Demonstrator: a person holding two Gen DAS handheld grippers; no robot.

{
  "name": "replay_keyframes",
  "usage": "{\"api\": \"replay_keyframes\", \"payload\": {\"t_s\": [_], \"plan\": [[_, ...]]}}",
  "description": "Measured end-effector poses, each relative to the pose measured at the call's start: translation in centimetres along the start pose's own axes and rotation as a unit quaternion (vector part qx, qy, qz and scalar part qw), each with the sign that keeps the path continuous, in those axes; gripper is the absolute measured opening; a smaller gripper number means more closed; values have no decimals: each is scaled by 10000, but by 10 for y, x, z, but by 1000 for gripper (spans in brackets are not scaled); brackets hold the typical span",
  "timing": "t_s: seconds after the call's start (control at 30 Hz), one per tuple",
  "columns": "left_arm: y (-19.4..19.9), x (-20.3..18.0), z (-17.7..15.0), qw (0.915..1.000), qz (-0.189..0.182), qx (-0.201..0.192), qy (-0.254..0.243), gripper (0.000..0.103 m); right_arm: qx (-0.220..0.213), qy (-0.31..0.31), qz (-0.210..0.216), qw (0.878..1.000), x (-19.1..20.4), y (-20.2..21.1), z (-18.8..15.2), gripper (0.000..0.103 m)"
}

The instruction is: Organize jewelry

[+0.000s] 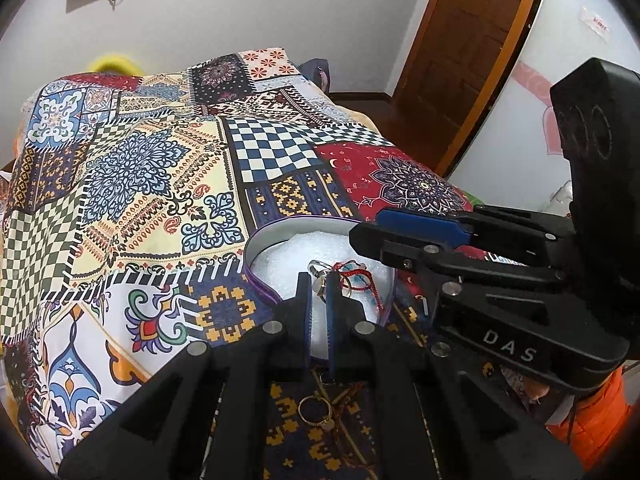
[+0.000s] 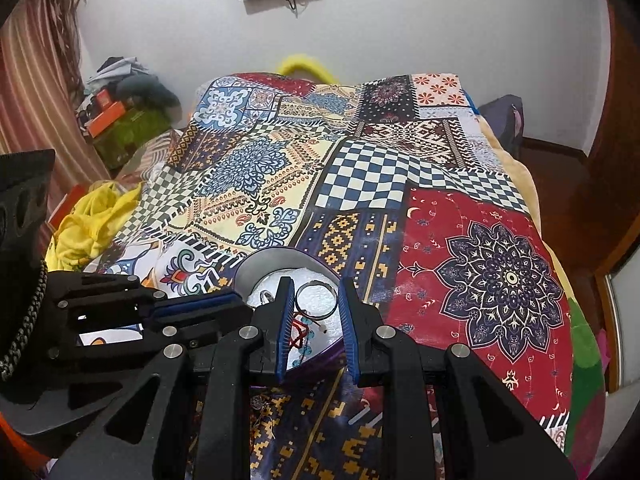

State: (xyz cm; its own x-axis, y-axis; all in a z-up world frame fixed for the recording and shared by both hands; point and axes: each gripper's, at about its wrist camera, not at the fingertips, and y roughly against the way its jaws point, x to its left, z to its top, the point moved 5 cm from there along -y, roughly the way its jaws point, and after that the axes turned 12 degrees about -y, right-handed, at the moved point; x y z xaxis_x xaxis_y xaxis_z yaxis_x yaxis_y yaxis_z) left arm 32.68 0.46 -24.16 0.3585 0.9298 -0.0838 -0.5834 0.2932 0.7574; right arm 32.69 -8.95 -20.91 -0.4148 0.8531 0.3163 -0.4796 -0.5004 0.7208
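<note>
Down on the patchwork bedspread [image 1: 140, 168] sits a round tin [image 1: 256, 240]; both claws tilt steeply over it, left gripper [image 1: 319, 286] clenched on a small ring [image 1: 320, 287], right gripper [image 2: 314, 300] parted around a silver ring [image 2: 316, 300], grasp uncertain.

A home bedroom: a bed [image 2: 400, 184] spread with a patchwork-print cover fills the room, a wooden door [image 1: 472, 40] stands beyond its far right corner, striped curtains [image 2: 36, 92] hang at left, and clothes [image 2: 92, 220] lie heaped beside the bed's left edge.
</note>
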Motion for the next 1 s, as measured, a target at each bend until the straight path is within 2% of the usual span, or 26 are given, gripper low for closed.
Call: {"api": "replay_keyframes", "payload": {"t_s": [0.4, 0.6, 0.67, 0.73, 0.83, 0.9, 1.0], "plan": [[4, -1, -1, 10000, -5, -32, -9, 6, 133, -100, -17, 9999, -3, 2, 2, 20], [17, -2, -1, 9999, 80, -110, -35, 10, 17, -69, -80, 9999, -1, 16, 3, 23], [24, -4, 0, 9998, 100, -159, -45, 14, -61, -19, -140, 9999, 2, 22, 3, 23], [33, -6, 1, 9996, 145, -237, -61, 23, -151, 74, -218, 9996, 6, 31, 3, 24], [48, -9, 2, 9992, 193, -349, -86, 30, -270, 142, -252, 9992, 12, 43, 2, 28], [57, -11, 2, 9989, 214, -397, -91, 30, -369, 164, -294, 9988, 15, 51, 1, 38], [71, -13, 1, 9985, 276, -457, -96, 30, -545, 235, -381, 9975, 21, 64, -1, 43]]}}
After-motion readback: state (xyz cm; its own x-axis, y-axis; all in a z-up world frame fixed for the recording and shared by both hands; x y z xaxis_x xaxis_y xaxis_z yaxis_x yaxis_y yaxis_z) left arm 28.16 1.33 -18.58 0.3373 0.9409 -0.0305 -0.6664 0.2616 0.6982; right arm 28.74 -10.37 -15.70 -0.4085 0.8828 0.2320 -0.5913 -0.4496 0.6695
